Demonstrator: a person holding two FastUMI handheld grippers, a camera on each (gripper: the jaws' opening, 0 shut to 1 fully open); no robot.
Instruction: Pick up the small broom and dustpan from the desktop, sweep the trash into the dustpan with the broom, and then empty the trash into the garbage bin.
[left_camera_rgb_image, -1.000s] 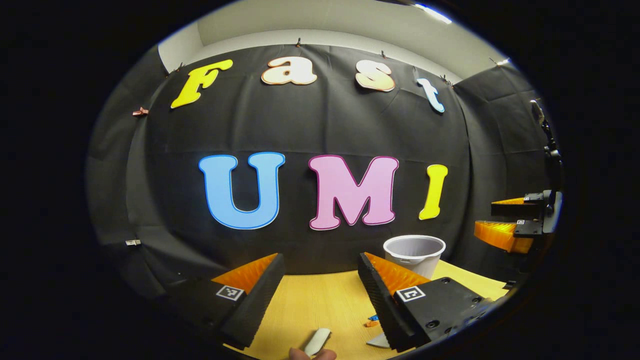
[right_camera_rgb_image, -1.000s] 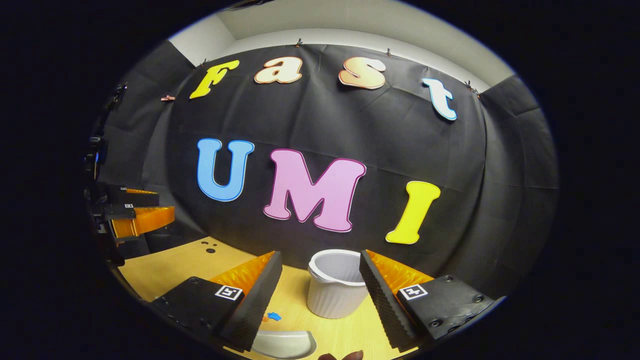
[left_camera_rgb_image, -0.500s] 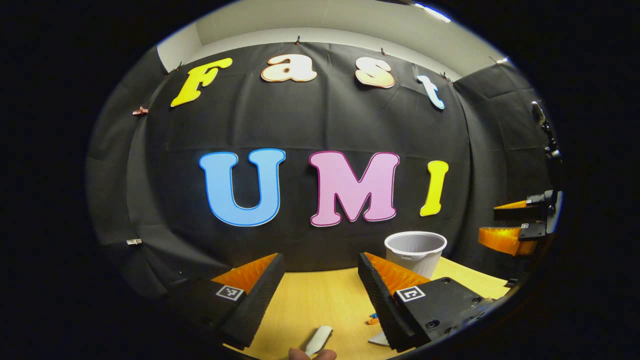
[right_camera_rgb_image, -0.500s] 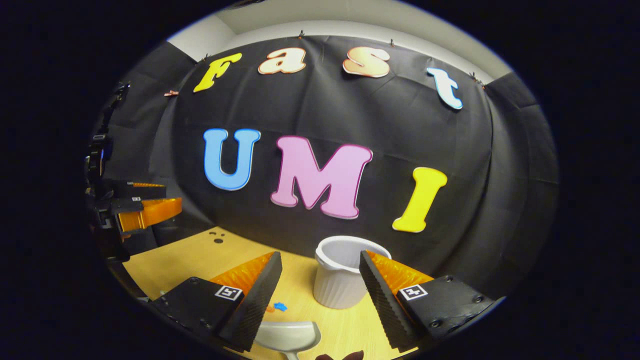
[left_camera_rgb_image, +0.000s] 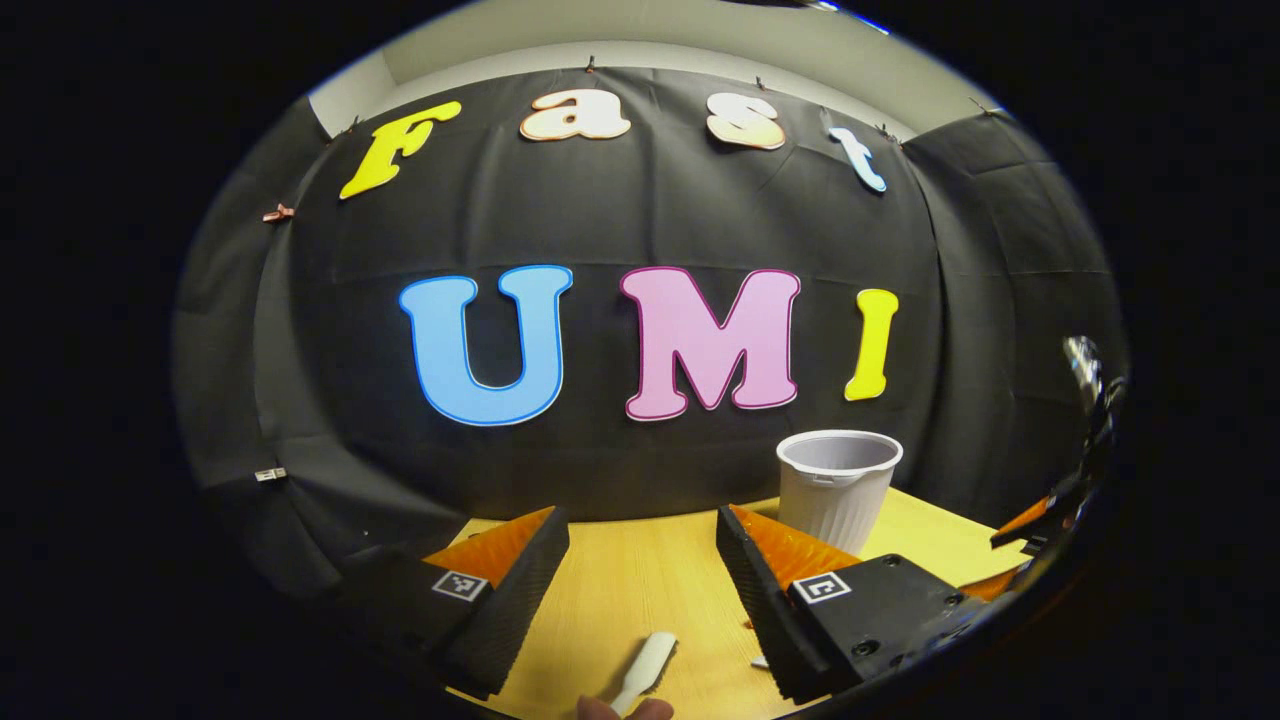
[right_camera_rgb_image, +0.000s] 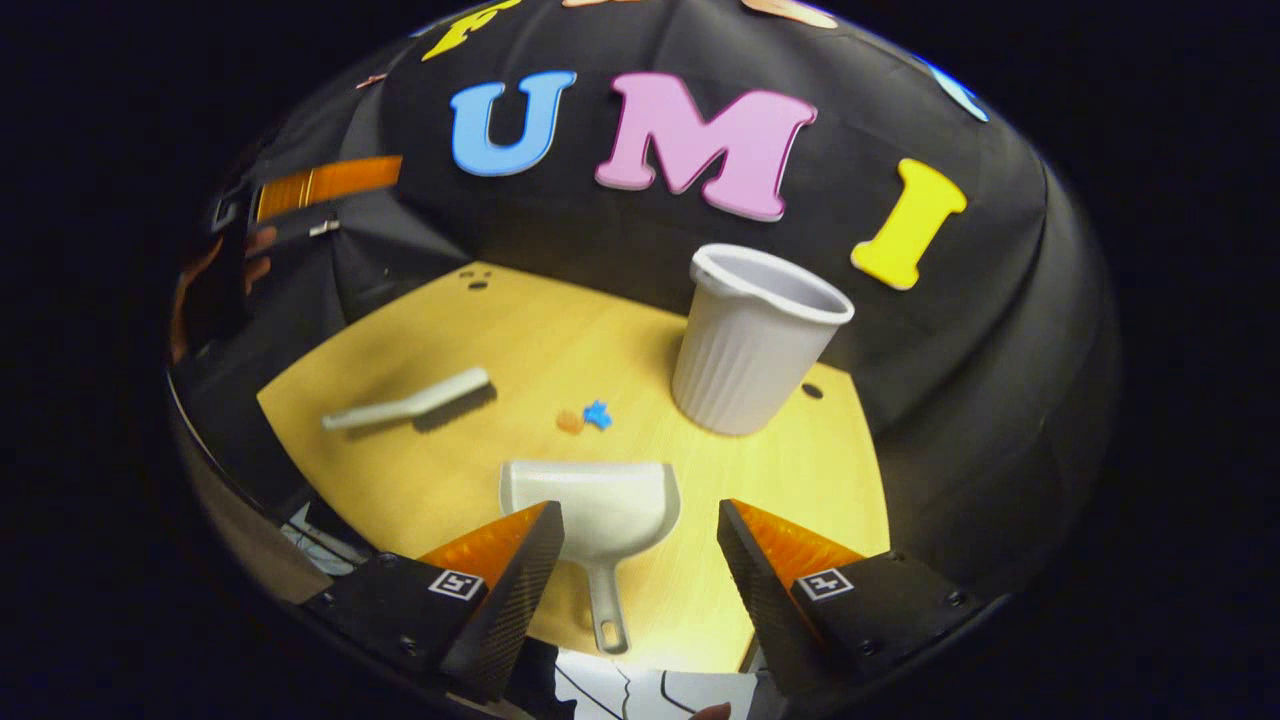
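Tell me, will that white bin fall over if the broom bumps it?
Probably it could. The bin looks like thin ribbed plastic and seems empty, so it is likely light. It stands upright, taller than it is wide, and narrower at the bottom than at the rim, so a knock near the top might tip it. The broom lies well away from it now.

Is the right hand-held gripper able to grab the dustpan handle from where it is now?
Probably yes. The right hand-held gripper is open, and the dustpan lies flat on the desktop with its handle pointing back between the fingers. Nothing sits on it; the trash bits and broom lie apart.
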